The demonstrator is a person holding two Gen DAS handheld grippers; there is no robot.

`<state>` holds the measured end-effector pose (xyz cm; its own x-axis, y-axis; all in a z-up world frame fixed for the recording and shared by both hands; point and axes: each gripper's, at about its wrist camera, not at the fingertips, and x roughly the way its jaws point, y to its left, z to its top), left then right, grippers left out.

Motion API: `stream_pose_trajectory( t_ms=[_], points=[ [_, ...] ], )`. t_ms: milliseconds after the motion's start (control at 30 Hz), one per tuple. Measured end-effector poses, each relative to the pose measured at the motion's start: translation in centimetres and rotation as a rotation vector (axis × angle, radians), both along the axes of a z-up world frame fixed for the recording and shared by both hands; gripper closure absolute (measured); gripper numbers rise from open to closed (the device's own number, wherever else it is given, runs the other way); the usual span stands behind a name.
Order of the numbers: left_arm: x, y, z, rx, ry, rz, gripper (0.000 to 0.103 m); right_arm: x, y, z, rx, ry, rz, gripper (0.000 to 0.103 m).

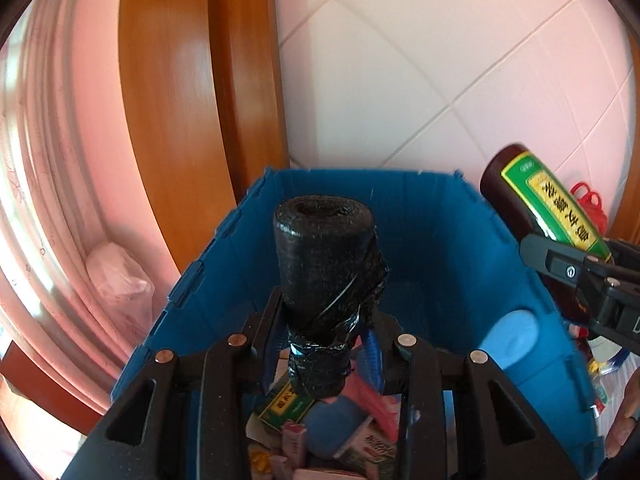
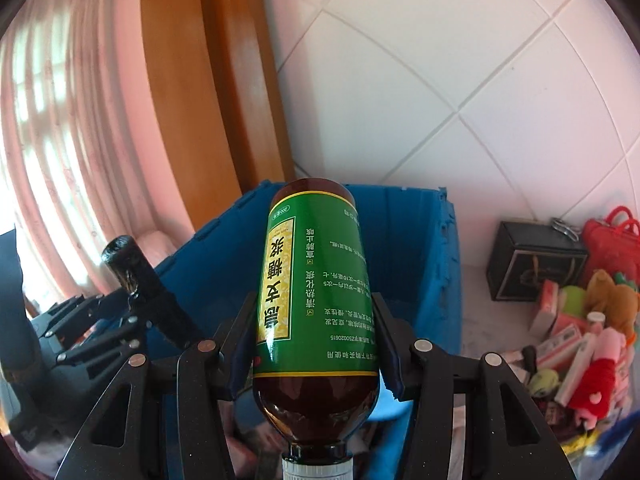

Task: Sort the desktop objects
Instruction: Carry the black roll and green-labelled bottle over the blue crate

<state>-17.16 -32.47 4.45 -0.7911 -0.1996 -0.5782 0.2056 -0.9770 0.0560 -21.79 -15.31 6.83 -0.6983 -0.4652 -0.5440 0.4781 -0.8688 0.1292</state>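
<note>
both grippers, left (image 1: 324, 344) and right (image 2: 316, 344), are matte black plastic with triangular cut-outs, round silver screws at the joints, and blue pads (image 1: 374, 354) lining the fingers.

The ribbed plastic crate (image 1: 432, 248) is deep blue. A roll of glossy bin bags (image 1: 326, 264) is black. The dark brown syrup bottle (image 2: 316, 292) wears a green label with yellow edging, a gold panel and a white cap. White wall tiles (image 2: 460, 60) show diagonal grey grout; the curtain (image 2: 60, 128) glows pink.
</note>
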Motion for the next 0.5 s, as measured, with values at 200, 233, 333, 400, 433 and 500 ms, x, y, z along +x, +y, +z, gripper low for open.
stream_pose_trajectory(
  t_ms=[200, 233, 333, 400, 433, 500],
  points=[
    [-4.3, -2.5, -2.7, 0.090, -0.158, -0.031, 0.068, -4.0, -5.2, -3.3, 0.072, -0.094, -0.036, 0.052],
    [-4.8, -2.7, -2.9, 0.099, -0.168, -0.034, 0.067, -4.4, -5.5, -3.9, 0.089, -0.106, -0.042, 0.052],
    [-6.0, -2.7, -3.9, 0.058, -0.185, -0.020, 0.066, -5.7, -6.0, -5.5, 0.123, -0.137, -0.064, 0.052],
    [-6.8, -2.4, -4.1, 0.055, -0.195, -0.024, 0.066, -6.1, -6.0, -6.2, 0.145, -0.142, -0.080, 0.052],
    [-7.0, -2.4, -4.2, 0.065, -0.200, -0.031, 0.066, -6.4, -6.0, -6.4, 0.149, -0.143, -0.085, 0.052],
    [-7.2, -2.3, -4.2, 0.067, -0.201, -0.041, 0.066, -6.7, -5.9, -6.7, 0.168, -0.142, -0.093, 0.052]
  ],
)
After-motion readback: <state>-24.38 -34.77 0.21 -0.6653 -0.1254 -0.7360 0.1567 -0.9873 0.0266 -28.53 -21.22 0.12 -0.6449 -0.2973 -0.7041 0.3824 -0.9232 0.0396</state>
